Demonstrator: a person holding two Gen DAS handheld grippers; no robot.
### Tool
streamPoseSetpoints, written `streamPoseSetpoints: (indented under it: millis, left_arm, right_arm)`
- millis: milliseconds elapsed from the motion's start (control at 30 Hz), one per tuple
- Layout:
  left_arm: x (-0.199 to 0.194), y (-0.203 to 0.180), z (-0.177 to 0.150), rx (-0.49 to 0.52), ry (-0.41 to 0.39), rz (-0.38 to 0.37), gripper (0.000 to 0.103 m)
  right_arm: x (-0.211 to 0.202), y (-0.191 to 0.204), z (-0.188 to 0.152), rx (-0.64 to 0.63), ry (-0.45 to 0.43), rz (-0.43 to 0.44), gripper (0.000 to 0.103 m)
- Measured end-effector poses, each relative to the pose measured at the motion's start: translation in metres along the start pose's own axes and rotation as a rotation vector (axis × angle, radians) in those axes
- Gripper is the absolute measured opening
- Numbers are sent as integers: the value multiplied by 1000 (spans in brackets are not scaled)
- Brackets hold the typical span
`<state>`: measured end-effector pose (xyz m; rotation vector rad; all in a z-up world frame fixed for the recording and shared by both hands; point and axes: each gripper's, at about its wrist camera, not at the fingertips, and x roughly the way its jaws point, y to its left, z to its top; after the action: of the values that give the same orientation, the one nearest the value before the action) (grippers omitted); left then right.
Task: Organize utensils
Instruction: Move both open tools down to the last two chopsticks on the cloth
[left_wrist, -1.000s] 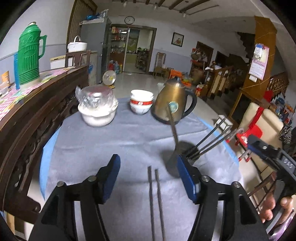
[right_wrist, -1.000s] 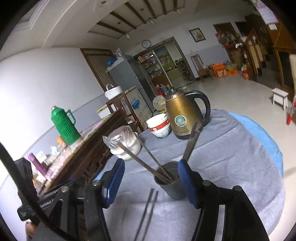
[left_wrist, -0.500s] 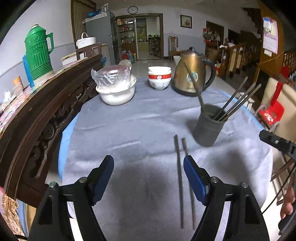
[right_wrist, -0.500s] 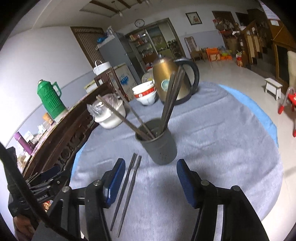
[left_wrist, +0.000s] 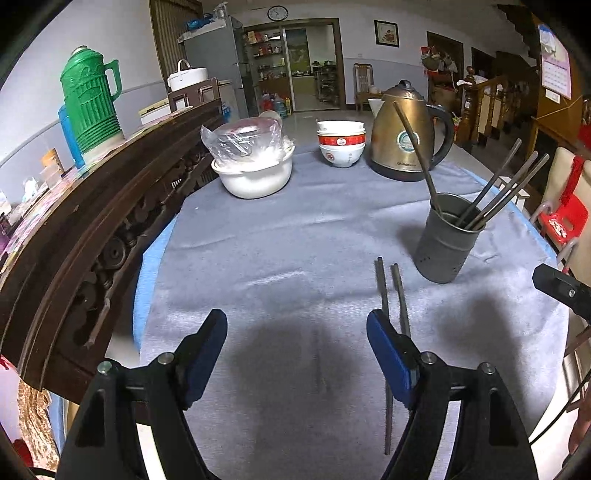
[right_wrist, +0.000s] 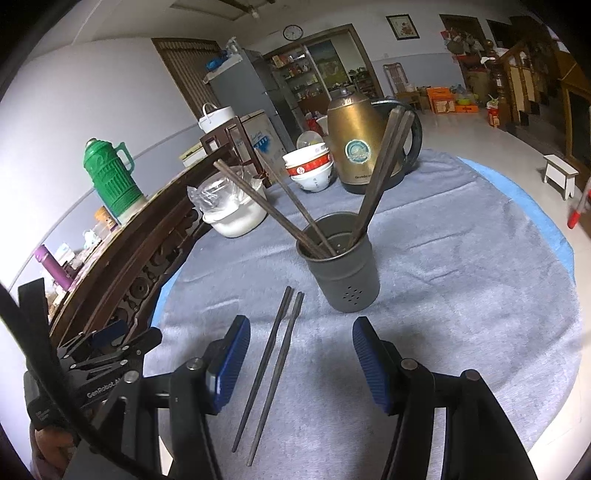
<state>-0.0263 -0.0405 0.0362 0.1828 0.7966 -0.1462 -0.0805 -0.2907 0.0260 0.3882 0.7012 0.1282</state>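
A round tabletop covered with a grey cloth is seen from both wrist cameras. Two dark chopsticks are laid side by side on the cloth, close together and nearly parallel, with nothing touching them. Just beyond their far tips a dark metal holder with small holes in its wall is stood upright, and several more chopsticks are leaned inside it, fanned out to both sides. The right gripper is held low over the cloth with its jaws spread wide; the loose pair is seen between the blue pads, but no contact is made. The left gripper is held to the left of the loose pair, its jaws spread wide after having just been opening, and only bare cloth is found between them; the near ends of the loose chopsticks are partly hidden behind its right-hand pad. At the far side of the tabletop a brass-coloured kettle, stacked red-and-white bowls and a white bowl covered with clear plastic are set in a row. A green thermos is stood on a carved wooden sideboard beside the tabletop.
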Motion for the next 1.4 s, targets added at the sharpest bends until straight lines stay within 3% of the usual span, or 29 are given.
streamPoseSetpoints:
  millis: [367,567,700,833,1000,1067,1300,1400]
  left_arm:
    - [9,4,-4,-7,29,-7,78]
    - [24,10,-14,-32,88,-51,78]
    - [37,14,-25,-56,143,-82,78]
    - [47,12,-38,-55,197,-115,78]
    - [55,9,-57,-47,257,-163,78]
    - [57,10,-62,-54,270,-179,76]
    - [58,10,-64,-57,279,-236,46]
    - [59,8,-63,-55,282,-253,46]
  right_arm:
    - [13,2,-5,3,40,-6,61]
    - [24,1,-9,13,88,-9,61]
    - [43,1,-18,20,165,4,41]
    - [68,3,-31,40,246,24,38]
    - [101,13,-45,27,336,49,27]
    - [112,15,-46,31,362,53,26]
    - [136,29,-50,13,428,56,24]
    - [141,30,-55,5,440,41,19]
